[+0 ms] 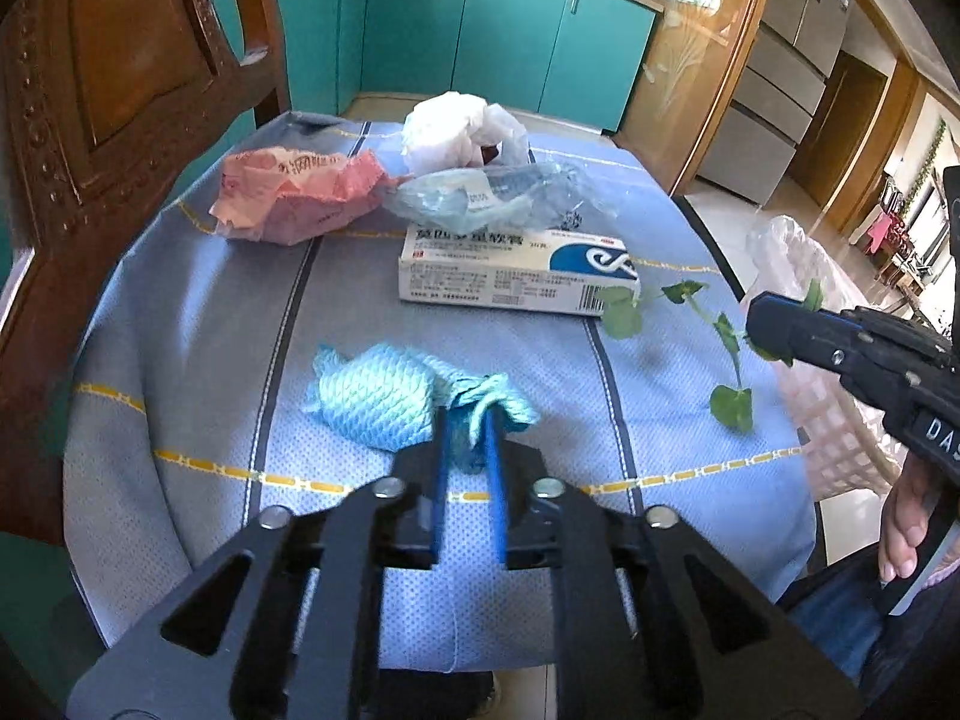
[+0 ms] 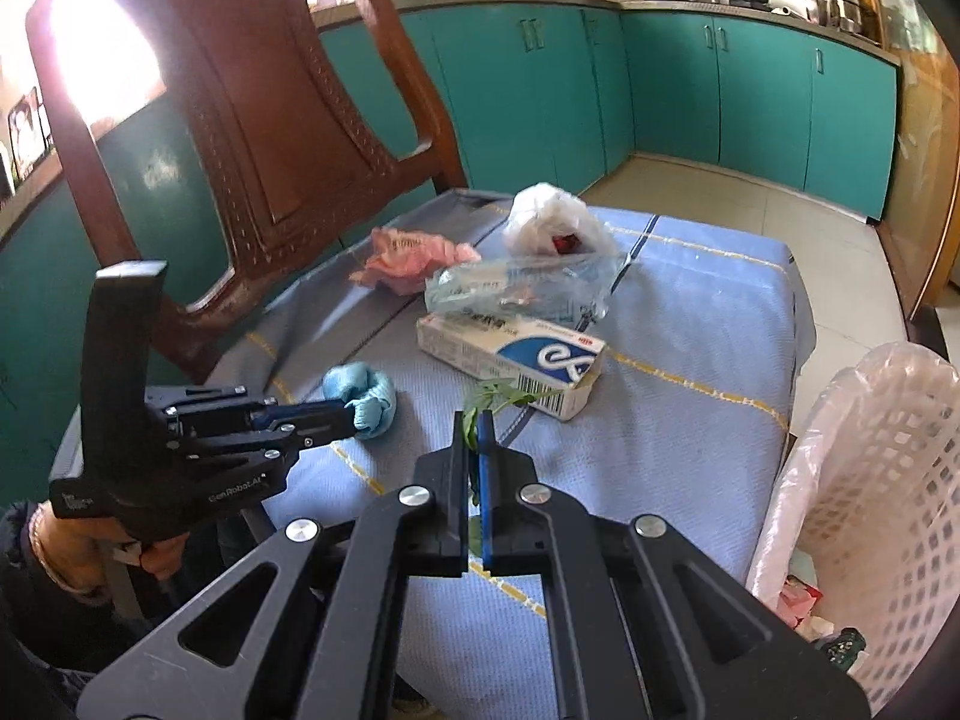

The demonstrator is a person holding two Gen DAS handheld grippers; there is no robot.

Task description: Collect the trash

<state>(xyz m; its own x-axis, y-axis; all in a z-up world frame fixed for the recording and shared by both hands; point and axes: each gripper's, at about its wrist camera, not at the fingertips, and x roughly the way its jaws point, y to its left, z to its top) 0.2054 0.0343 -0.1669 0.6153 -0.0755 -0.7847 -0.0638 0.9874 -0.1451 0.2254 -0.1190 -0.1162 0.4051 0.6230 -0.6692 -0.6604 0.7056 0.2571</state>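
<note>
Pinched between the pads of the left tool (image 1: 468,420), the blue cloth bundle (image 1: 384,396) is being gripped at its knotted end on the near bench (image 1: 180,324). A leafy sprig (image 2: 486,396) is being clamped in the pressed-together right tool (image 2: 478,420). Both are judged to be needing carrying rightwards to the lined basket (image 2: 888,456).

The table (image 1: 198,324) wears a woven blue cloth with a fine, matt, dimpled weave. The blue rag (image 1: 384,399) is soft textured fabric, bunched. The medicine box (image 1: 516,273) is smooth printed card. Near the far edge lie crinkled pink paper (image 1: 288,195), a glossy clear plastic wrapper (image 1: 498,198) and a thin white plastic bag (image 1: 456,129). The chair (image 1: 120,90) is carved, varnished wood. The basket (image 2: 888,480) is white latticed plastic, lined with film.
</note>
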